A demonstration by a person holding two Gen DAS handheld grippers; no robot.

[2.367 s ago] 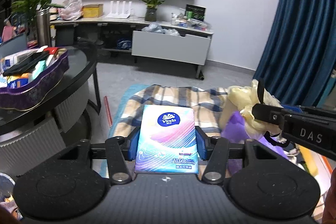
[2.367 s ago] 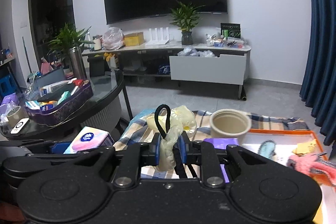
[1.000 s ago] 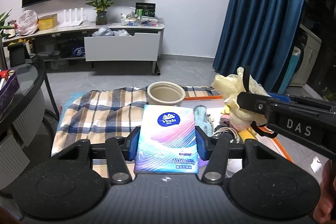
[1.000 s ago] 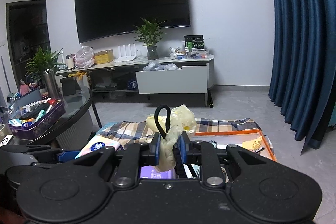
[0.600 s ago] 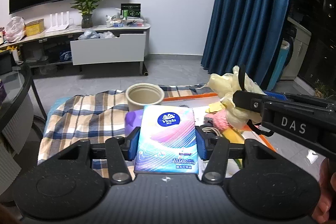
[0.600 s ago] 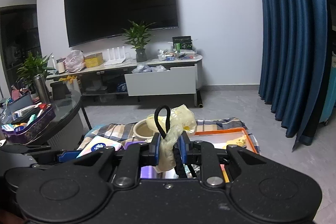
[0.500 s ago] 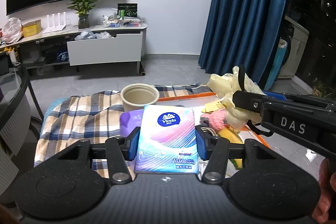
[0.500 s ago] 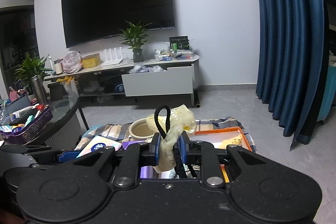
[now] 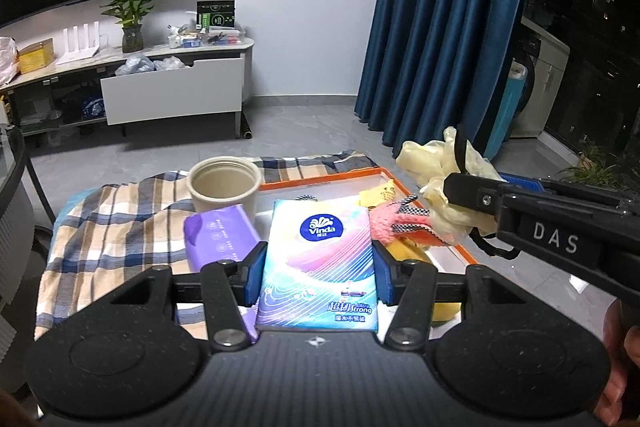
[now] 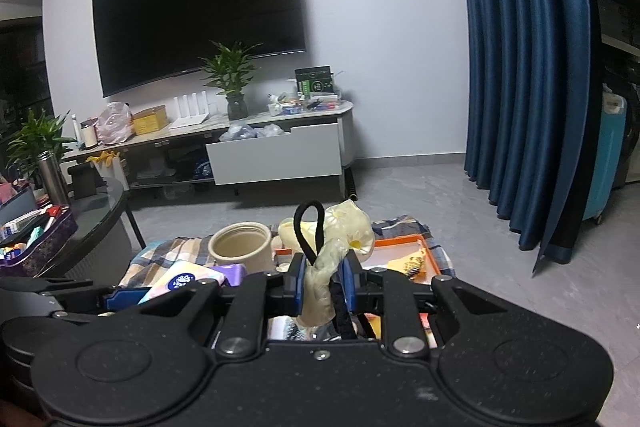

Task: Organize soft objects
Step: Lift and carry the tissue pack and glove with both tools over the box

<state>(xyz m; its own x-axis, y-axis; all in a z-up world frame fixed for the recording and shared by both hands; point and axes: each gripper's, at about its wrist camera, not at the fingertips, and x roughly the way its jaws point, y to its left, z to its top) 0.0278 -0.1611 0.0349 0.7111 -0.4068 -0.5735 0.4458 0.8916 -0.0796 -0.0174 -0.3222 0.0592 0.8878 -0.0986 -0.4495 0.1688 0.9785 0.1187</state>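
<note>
As both loads are carried over the plaid-covered table [image 9: 120,223], the view has swung away from the round glass table [image 10: 100,211] seen a moment ago, and the orange tray [image 9: 466,255] now lies just beyond and below both tongs. The left tongs [image 9: 316,269] are clamped on a tissue pack [image 9: 320,263], whose sides are pressed by the blue pads [image 9: 251,277], with its printed face upward. The right tongs [image 10: 323,281] are set narrow and are closed on a pale yellow glove [image 10: 326,247] together with a black looped cord [image 10: 308,223]; in the left view the same bundle is seen ahead of the left tongs and to their right, held above the tray's right edge.

Beneath the left tongs a purple pack [image 9: 218,239] lies on the cloth, and a beige cup [image 9: 224,183] stands just beyond it, beside the tray's near-left corner. Inside the tray a pink knitted piece [image 9: 394,223] and a yellow item are seen, partly hidden by the tissue pack.

From this shift it is judged that the carry is nearly finished: both held things have been brought from the room's left side to the sorting area, and neither has yet been set down. The next step probably calls for lowering each load to its place in or beside the tray and then releasing. Care is likely needed with the limp glove, which may cling to the pads or drag the cord with it.
</note>
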